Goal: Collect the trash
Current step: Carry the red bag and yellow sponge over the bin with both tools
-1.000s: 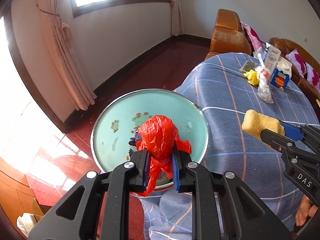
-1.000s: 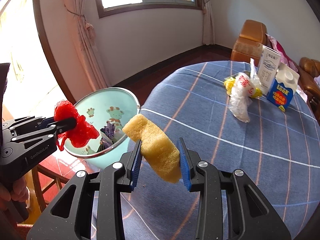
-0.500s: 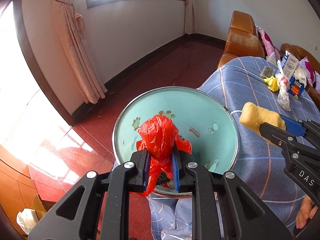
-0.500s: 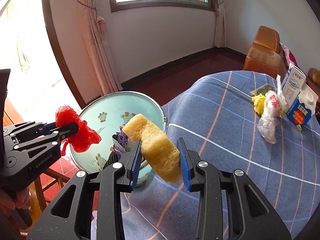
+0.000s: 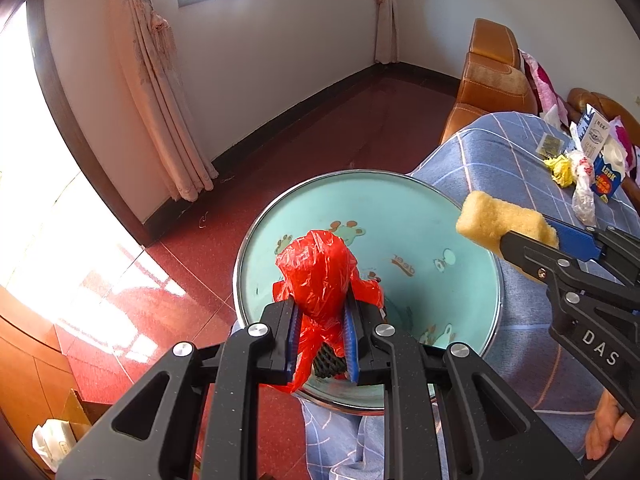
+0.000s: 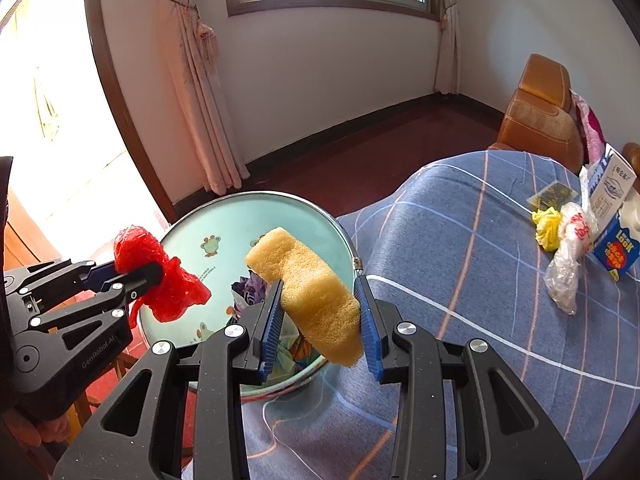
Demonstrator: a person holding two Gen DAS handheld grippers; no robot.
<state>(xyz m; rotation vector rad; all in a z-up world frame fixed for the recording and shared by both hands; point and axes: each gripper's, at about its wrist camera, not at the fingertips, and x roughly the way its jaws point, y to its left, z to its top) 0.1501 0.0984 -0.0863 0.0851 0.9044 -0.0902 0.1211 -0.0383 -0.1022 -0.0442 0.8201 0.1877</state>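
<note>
My left gripper [image 5: 320,336] is shut on a crumpled red plastic bag [image 5: 320,276] and holds it over the near side of a teal bin [image 5: 420,216] with cartoon animals and a metal rim. My right gripper [image 6: 320,320] is shut on a yellow sponge [image 6: 316,292] and holds it above the bin [image 6: 224,224] at the table side. The sponge [image 5: 496,220] also shows at the right of the left wrist view. Some trash [image 6: 250,286] lies inside the bin.
A table with a blue checked cloth [image 6: 460,264] is to the right. On its far end are a crumpled clear bag [image 6: 568,256], a yellow wad [image 6: 548,224], a blue carton [image 6: 616,248] and a white carton [image 6: 612,192]. Brown chairs [image 6: 540,116] stand behind; red floor to the left.
Both grippers have moved left and forward with their loads, coming closer over the bin's opening. The table items have slid to the right of view.
</note>
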